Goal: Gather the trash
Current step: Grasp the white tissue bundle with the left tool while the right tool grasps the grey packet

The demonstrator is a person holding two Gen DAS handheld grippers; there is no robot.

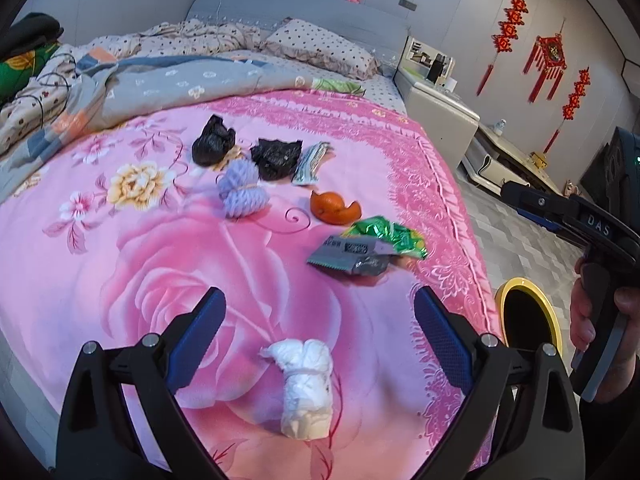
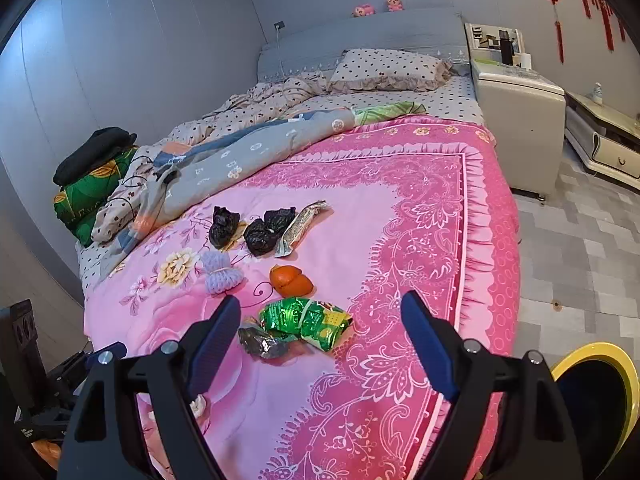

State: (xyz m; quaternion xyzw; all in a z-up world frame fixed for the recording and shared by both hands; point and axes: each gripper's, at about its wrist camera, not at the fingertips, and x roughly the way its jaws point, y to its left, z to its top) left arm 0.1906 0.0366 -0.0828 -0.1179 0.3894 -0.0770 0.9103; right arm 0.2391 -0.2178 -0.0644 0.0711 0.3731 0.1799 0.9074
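Observation:
Trash lies on the pink floral bedspread (image 1: 120,264). A white tied wad (image 1: 306,388) lies between the open fingers of my left gripper (image 1: 320,312), close below them. Farther off are a green wrapper (image 1: 392,236), a grey foil wrapper (image 1: 352,256), orange peel (image 1: 334,208), a lilac foam net (image 1: 242,192), two black bags (image 1: 212,142) (image 1: 276,158) and a striped wrapper (image 1: 310,164). My right gripper (image 2: 320,316) is open and empty, above the green wrapper (image 2: 308,322) and grey wrapper (image 2: 262,344). The yellow-rimmed bin (image 1: 528,320) stands beside the bed at the right.
Rumpled quilts (image 1: 132,76) and a pillow (image 1: 320,46) fill the far half of the bed. A white nightstand (image 1: 440,112) and a low cabinet (image 1: 504,160) stand along the right wall. Grey tiled floor (image 2: 580,248) lies right of the bed. The bin also shows at lower right (image 2: 624,364).

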